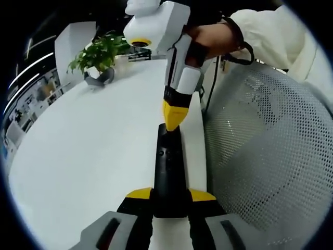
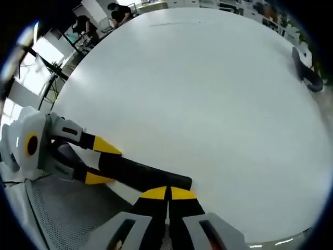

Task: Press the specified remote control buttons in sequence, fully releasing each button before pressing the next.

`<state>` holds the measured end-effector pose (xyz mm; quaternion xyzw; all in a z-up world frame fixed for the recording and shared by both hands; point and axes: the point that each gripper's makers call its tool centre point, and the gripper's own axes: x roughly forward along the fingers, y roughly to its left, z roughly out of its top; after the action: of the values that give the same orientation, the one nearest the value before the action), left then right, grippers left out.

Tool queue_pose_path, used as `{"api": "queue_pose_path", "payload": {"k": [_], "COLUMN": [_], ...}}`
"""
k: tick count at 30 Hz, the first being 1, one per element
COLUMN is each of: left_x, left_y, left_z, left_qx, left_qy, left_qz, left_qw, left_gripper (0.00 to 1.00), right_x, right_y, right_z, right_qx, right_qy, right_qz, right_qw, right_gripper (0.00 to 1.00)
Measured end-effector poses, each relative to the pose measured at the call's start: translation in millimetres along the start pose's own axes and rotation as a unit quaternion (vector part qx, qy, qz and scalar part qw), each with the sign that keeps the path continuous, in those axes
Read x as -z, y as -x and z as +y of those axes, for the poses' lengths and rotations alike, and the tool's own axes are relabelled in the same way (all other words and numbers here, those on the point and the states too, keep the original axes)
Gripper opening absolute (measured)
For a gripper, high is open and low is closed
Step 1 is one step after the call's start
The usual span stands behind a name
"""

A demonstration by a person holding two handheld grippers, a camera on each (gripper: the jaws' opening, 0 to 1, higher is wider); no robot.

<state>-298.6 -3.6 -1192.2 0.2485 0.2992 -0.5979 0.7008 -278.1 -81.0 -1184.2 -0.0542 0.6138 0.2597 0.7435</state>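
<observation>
At the near edge of the white round bench point(image 1: 88, 156), beside a grey mesh chair back point(image 1: 260, 151), a slim black plastic remote control point(image 1: 169, 172) is held out over the bench edge. The left hand-held gripper point(image 1: 170, 200) has its yellow-tipped jaws clamped on the remote's near end, one jaw on each long side. In the right gripper view the same grip shows from the other side, jaws around the remote point(image 2: 140, 174).

The right hand-held gripper point(image 1: 174, 117) comes down from above, a person's hand point(image 1: 210, 39) in a cream sleeve behind it. Its yellow tips are drawn together into one point, nothing between them, and that point sits on or just over the remote's far end. In the right gripper view its own tips point(image 2: 167, 194) meet right at that end.

Step in hand, as I judge it: a button press, with the left steadying and the right acting as the finger. Whether the button is actually down cannot be told. The next move calls for a clean lift off before shifting along the face to the next button, with the left grip unchanged.

The remote's long axis runs straight away from the left hand-held gripper, the far end pointing across the bench toward a potted green plant point(image 1: 99, 54). Button face is up.
</observation>
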Motion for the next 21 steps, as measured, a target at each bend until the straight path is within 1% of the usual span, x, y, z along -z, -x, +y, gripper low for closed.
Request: {"api": "queue_pose_path", "payload": {"k": [4,10,12,14,21], "left_x": [0.1,0.0,0.0,0.0,0.0], "left_y": [-0.2,-0.2,-0.2,-0.3,-0.5], "left_z": [-0.2,-0.2,-0.2,-0.2,0.2], "left_qx": [0.0,0.001,0.001,0.001,0.002], "left_qy": [0.0,0.0,0.0,0.0,0.0], "left_qz": [0.0,-0.001,-0.001,-0.001,-0.002], "left_qw": [1.0,1.0,1.0,1.0,1.0], "left_gripper": [0.25,0.25,0.25,0.25,0.25], "right_x": [-0.8,-4.0,-2.5,1.4,0.7], "right_y": [1.0,2.2,0.6,-4.0,-3.3], "right_z": [4.3,6.3,9.3,6.7,6.2], "right_qx": [-0.006,-0.007,-0.012,-0.005,-0.006], "right_qy": [0.004,0.01,0.011,0.016,0.01], "right_qz": [0.006,0.004,0.008,0.019,0.018], "right_qw": [1.0,0.9999,0.9998,0.9997,0.9998], "right_gripper": [0.0,0.0,0.0,0.0,0.0]}}
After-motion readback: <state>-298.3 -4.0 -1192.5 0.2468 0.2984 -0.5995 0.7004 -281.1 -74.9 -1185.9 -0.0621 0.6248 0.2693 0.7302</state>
